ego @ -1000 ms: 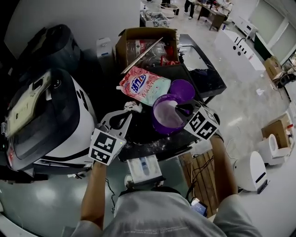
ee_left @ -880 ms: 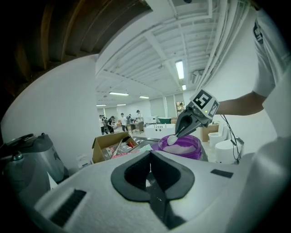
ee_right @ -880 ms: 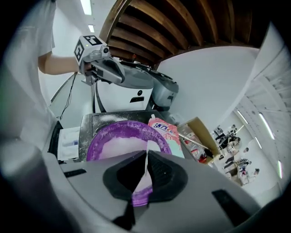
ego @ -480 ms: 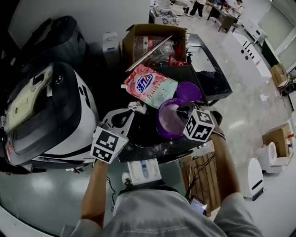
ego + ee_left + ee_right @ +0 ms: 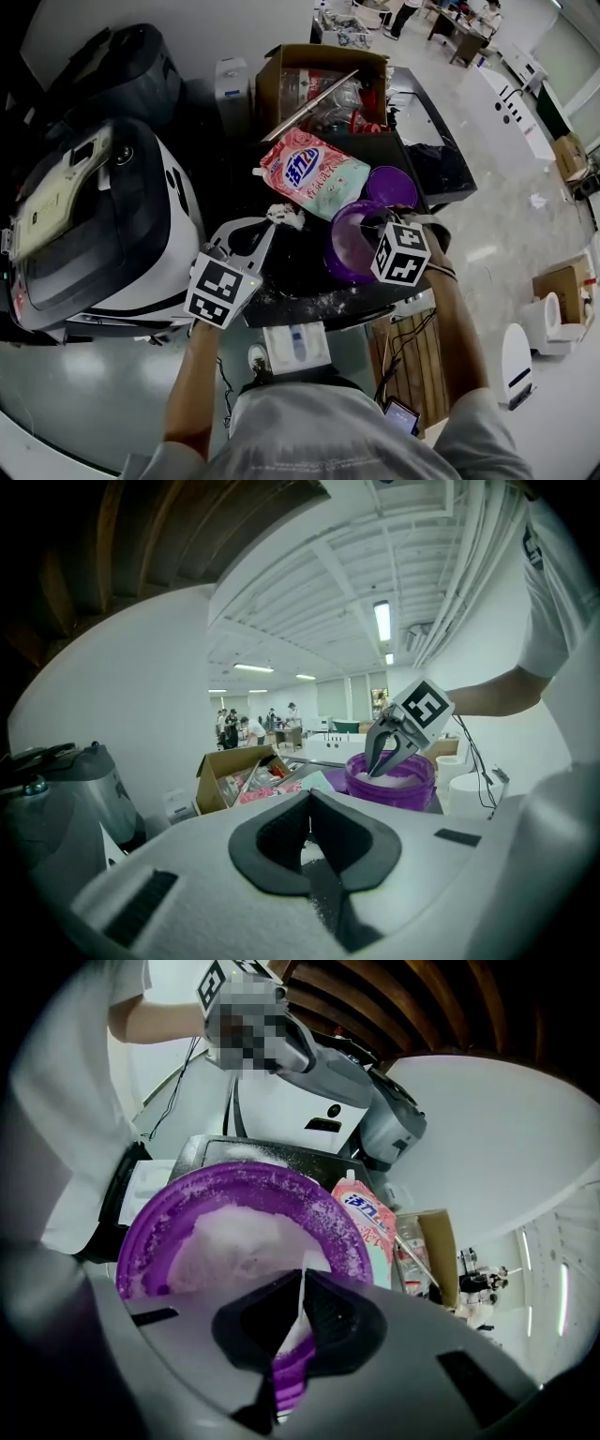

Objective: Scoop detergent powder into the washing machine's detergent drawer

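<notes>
A purple tub point(image 5: 349, 251) of white detergent powder point(image 5: 234, 1232) stands on the black tabletop point(image 5: 305, 281). My right gripper point(image 5: 373, 227) reaches over its near rim, pointing down into it. Its jaws point(image 5: 302, 1283) are shut on a thin white scoop handle that runs toward the powder. From the left gripper view, the right gripper point(image 5: 380, 767) dips into the tub point(image 5: 398, 789). My left gripper point(image 5: 265, 229) hovers left of the tub, low over the table, shut point(image 5: 309, 795) with nothing in it. A white detergent drawer point(image 5: 295, 345) sticks out below the table's front edge.
A pink detergent bag point(image 5: 314, 173) and the purple lid point(image 5: 391, 186) lie behind the tub. An open cardboard box point(image 5: 319, 80) stands at the back. A white and black washing machine point(image 5: 94, 225) fills the left. Spilled powder point(image 5: 309, 302) dusts the table's front.
My right gripper has edged left, further over the tub. The left gripper has stayed where it was; the head view has shifted a little.
</notes>
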`<action>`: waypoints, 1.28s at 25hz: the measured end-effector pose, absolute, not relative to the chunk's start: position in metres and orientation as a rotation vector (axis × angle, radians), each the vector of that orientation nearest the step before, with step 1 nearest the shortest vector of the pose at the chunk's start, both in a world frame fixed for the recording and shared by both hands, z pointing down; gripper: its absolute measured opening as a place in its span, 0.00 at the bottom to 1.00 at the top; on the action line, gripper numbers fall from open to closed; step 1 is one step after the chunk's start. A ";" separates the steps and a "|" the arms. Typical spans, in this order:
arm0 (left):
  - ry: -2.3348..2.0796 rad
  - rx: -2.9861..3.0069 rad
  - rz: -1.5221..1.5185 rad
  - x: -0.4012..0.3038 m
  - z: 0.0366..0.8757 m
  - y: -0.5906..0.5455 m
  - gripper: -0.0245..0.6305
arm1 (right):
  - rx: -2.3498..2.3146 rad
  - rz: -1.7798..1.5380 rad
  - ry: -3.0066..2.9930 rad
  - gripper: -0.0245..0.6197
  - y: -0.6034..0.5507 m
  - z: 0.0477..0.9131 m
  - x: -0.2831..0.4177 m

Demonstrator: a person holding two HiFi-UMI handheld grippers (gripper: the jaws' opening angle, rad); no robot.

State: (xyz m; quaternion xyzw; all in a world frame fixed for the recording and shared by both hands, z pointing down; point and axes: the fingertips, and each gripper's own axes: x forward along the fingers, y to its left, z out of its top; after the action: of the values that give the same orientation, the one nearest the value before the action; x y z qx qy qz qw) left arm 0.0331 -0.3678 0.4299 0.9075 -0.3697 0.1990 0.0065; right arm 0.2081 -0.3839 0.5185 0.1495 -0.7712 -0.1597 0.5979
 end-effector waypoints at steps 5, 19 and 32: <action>-1.150 2.843 0.618 0.032 0.430 -0.369 0.05 | 0.296 -0.318 -1.783 0.06 -0.377 0.527 0.207; -1.132 2.843 0.612 0.030 0.434 -0.365 0.05 | 0.138 -0.198 -1.732 0.06 -0.355 0.547 0.202; -1.149 2.841 0.610 0.023 0.430 -0.365 0.05 | -0.058 -0.052 -1.672 0.06 -0.335 0.550 0.206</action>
State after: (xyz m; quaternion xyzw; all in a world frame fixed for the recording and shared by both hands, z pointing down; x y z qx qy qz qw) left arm 0.0226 -0.3650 0.4300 0.9091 -0.3678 0.1953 0.0081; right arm 0.2063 -0.3348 0.5503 -0.0256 -0.7419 -0.0230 0.6697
